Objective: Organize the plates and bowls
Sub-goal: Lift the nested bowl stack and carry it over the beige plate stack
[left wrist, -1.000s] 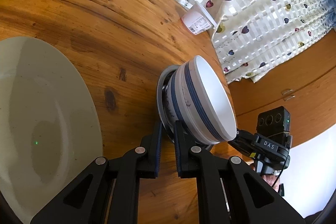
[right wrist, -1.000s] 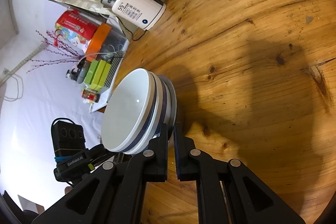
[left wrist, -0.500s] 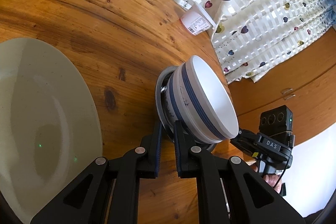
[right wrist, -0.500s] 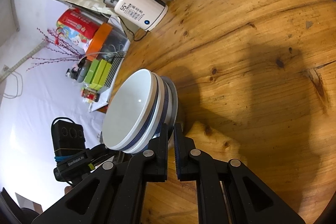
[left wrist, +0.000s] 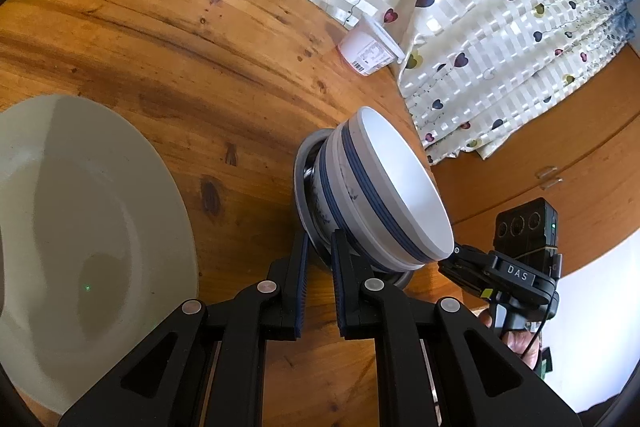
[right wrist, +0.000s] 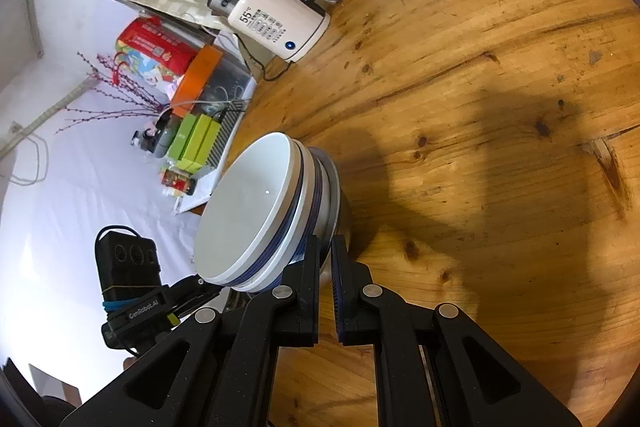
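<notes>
Both grippers are clamping a small plate's rim from opposite sides: left gripper, right gripper, jaws narrow. Stacked bowls are riding on the plate, over the table edge. Big plate is lying left, beside the left gripper; only the left cam is showing it. Kettle far.

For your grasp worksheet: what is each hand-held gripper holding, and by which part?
Both clamp the same stack: two bowls on a small plate. The left hand-held gripper and the right hand-held gripper each pinch the plate's rim, on opposite sides.
</notes>
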Tool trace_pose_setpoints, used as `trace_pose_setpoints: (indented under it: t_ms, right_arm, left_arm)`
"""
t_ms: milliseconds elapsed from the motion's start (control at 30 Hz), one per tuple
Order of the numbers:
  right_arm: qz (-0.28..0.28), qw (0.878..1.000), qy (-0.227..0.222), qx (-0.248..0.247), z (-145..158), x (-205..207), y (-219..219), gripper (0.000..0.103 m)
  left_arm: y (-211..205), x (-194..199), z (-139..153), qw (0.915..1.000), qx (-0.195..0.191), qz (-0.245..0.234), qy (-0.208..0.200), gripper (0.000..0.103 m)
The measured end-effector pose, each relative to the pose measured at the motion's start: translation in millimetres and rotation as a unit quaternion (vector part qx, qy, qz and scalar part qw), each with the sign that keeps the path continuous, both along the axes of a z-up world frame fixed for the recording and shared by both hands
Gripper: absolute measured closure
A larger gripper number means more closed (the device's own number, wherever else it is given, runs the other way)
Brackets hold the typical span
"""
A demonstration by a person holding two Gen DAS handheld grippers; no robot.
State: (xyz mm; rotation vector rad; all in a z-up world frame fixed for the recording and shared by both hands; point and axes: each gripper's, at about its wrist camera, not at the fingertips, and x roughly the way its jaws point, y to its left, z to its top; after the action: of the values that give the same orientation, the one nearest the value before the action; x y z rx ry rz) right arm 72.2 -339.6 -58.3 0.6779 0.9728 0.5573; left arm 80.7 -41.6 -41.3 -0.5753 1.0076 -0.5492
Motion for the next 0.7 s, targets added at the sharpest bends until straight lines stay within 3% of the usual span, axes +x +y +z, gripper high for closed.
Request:
trace_pose_setpoints:
  t_ms: [700]
  right_arm:
    - [0.043, 0.998, -0.036, -0.001, 35, 5, 44, 0.097]
  left_arm:
    - [40, -24, 34, 0.9984, 0.007, 0.042, -0.039, 0.092]
